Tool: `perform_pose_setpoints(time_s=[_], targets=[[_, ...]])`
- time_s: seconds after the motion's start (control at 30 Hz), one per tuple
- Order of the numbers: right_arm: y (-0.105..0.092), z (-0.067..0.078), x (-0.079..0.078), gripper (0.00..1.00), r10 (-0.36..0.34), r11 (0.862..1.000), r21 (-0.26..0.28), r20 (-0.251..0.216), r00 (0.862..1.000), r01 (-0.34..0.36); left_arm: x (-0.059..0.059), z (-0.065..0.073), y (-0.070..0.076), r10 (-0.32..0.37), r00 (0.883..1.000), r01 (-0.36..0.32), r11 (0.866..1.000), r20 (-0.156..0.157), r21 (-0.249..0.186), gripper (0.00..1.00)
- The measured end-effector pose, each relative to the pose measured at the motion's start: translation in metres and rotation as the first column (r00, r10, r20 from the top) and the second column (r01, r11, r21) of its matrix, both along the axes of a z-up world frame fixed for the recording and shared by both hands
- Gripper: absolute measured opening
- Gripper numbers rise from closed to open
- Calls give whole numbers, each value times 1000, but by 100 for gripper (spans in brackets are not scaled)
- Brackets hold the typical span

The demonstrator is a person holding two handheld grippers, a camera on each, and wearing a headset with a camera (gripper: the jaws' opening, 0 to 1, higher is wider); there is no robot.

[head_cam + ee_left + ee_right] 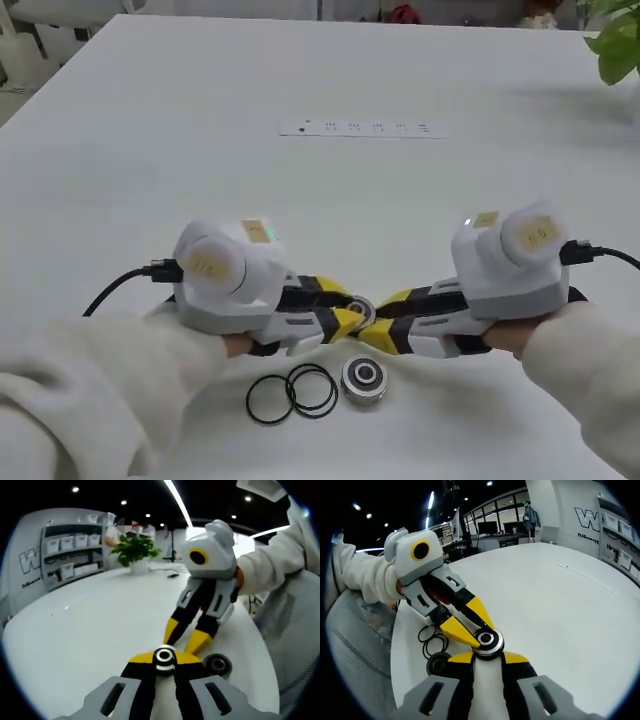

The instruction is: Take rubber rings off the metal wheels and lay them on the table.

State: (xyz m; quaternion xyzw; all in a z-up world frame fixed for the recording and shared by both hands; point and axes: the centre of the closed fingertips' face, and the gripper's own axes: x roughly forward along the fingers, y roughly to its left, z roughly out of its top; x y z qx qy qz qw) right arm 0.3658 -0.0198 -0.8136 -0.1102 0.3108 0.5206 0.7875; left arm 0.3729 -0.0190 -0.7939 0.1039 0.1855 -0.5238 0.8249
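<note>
1. My left claw [165,656] is closed on a metal wheel [487,640], its yellow tips pinching the wheel from either side.
2. My right claw [488,657] meets the same wheel from the opposite side. Its tips look clamped on the rim too, so the wheel hangs between both claws, just above the table [150,150].
3. I cannot tell whether this wheel still wears a rubber ring; its edge is too small and too covered by the tips.
4. Done so far, I judge: two black rubber rings [292,394] lie flat and overlapping on the table, just nearer me than the held wheel and towards my left claw's side.
5. A second wheel [364,380] lies flat right beside those rings, directly below the held wheel in the head view. It looks mostly bare metal, though the left gripper view shows its rim dark.
6. Left to do, as I read it: work any ring off the held wheel and lay it down with the others.
7. Nothing blocks that spot. A white socket strip [362,128] lies well beyond the held wheel, and a green plant [615,45] stands at the far corner.
</note>
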Motion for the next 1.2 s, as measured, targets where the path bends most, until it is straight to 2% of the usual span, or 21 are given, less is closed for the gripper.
perform_pose_setpoints(time_s=[0.07, 0.1, 0.13, 0.3, 0.43, 0.67, 0.87, 1.07, 1.13, 1.2], targets=[[-1, 0, 0, 11, 11, 1000, -11, 7, 1000, -11, -1, 0, 1, 0, 1000, 0, 1000, 4, -2, 14], [-5, -1, -1, 7, 37, 999, -36, 27, 999, -36, -1, 0, 2, 3, 1000, -3, 1000, 7, -6, 14], [-6, 1, 0, 2, 19, 1000, -25, 27, 999, -18, -1, 0, 2, 4, 1000, -4, 1000, 6, -10, 14], [-5, 1, 1, 1, 15, 1000, -27, 30, 999, -14, -2, 0, 1, 10, 1000, -10, 1000, 5, -16, 14], [-7, 0, 2, 0, -5, 1000, -26, 14, 1000, 5, -2, 0, 1, 10, 1000, -10, 1000, 7, -19, 14], [-10, 0, 3, 0, -55, 998, -1, -48, 997, 55, -2, 0, 1, 6, 1000, -6, 1000, 9, -26, 14], [-10, 0, 5, 0, -80, 997, 13, -71, 994, 81, -2, 0, 1, 6, 1000, -6, 1000, 11, -24, 14], [-14, 3, 10, 0, -163, 983, 60, -157, 974, 174, -2, 0, 2, 7, 1000, -7, 1000, 11, -23, 14], [-14, 6, 10, 0, -185, 975, 87, -204, 961, 206, -2, 0, 2, 9, 1000, -9, 1000, 11, -22, 14], [-15, 6, 11, 0, -192, 971, 97, -218, 957, 217, -2, 0, 2, 10, 1000, -10, 1000, 11, -20, 14]])
